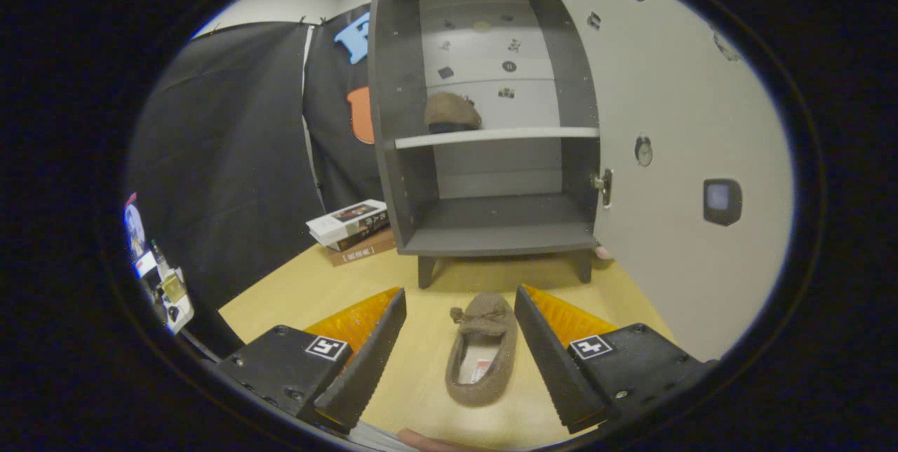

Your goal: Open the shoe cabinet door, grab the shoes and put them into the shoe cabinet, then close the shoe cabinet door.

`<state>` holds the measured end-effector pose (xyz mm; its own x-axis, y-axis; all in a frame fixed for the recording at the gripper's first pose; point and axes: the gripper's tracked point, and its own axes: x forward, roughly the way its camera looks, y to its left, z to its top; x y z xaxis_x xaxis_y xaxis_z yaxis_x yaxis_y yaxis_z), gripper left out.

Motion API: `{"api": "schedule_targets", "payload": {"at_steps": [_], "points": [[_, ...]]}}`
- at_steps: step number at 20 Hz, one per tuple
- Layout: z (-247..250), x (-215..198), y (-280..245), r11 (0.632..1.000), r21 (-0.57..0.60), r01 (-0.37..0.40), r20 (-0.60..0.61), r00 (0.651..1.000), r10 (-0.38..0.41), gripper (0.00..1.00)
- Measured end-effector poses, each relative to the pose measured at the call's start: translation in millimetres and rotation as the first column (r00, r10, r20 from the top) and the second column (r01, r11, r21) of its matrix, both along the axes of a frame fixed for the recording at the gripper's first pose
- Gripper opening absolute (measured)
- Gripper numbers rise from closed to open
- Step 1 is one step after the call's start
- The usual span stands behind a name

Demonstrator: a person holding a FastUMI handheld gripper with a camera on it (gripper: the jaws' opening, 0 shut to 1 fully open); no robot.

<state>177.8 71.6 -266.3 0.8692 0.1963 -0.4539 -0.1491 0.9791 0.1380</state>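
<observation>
Fuzzy slipper [482,349] between spread gripper [459,322] fingers

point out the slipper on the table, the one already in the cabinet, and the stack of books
slipper on the table [483,354]: gripper view, on its inner sole, between the open hand-held gripper's fingers
slipper on the upper shelf [451,112]: gripper view, on its heel
stack of books [353,227]: gripper view, on the top cover

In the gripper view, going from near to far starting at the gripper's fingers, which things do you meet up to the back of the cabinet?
Open gripper with the slipper on the table between its fingers → shoe cabinet, door swung open → second slipper on its upper shelf.
</observation>
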Motion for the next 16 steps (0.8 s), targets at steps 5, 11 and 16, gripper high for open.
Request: {"api": "schedule_targets", "payload": {"at_steps": [5,11,16], "points": [[-78.2,21.0,1.8,0.995,-0.096,0.036,-0.128,0.991,-0.048,1.00],[-122.6,29.8,-0.4,0.993,-0.084,0.087,-0.209,0.972,-0.103,0.88],[-146.9,40.4,5.7,0.996,-0.079,0.049,-0.225,0.972,-0.065,0.68]]}}
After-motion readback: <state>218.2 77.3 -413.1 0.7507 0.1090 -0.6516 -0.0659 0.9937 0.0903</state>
